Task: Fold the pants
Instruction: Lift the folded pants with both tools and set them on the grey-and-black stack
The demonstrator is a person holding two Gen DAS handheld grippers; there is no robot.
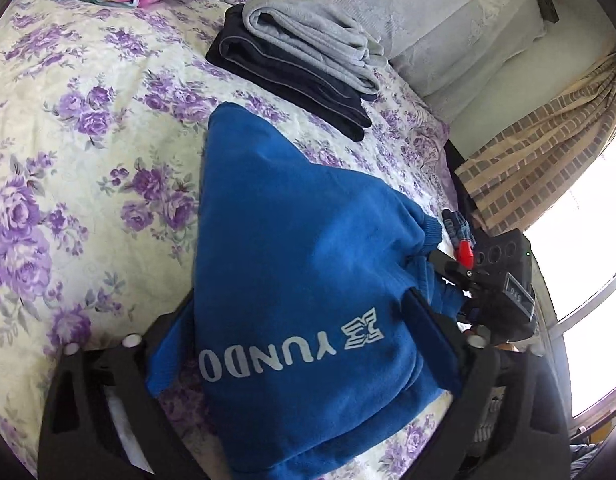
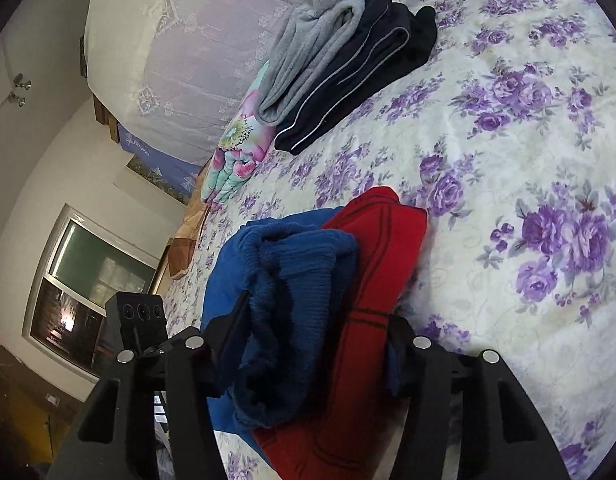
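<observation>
We have the blue pants (image 1: 299, 280) lying folded on the floral bedspread (image 1: 87, 140), their red lining (image 2: 372, 280) showing at the ribbed cuff end. Our left gripper (image 1: 299, 340) straddles the printed end with its jaws wide, and we cannot tell whether the pads press the cloth. Our right gripper (image 2: 312, 344) has its fingers against both sides of the cuff bundle, pinching it. A gray and black folded stack (image 1: 299, 64) sits well apart, near the pillow (image 1: 448, 20)
</observation>
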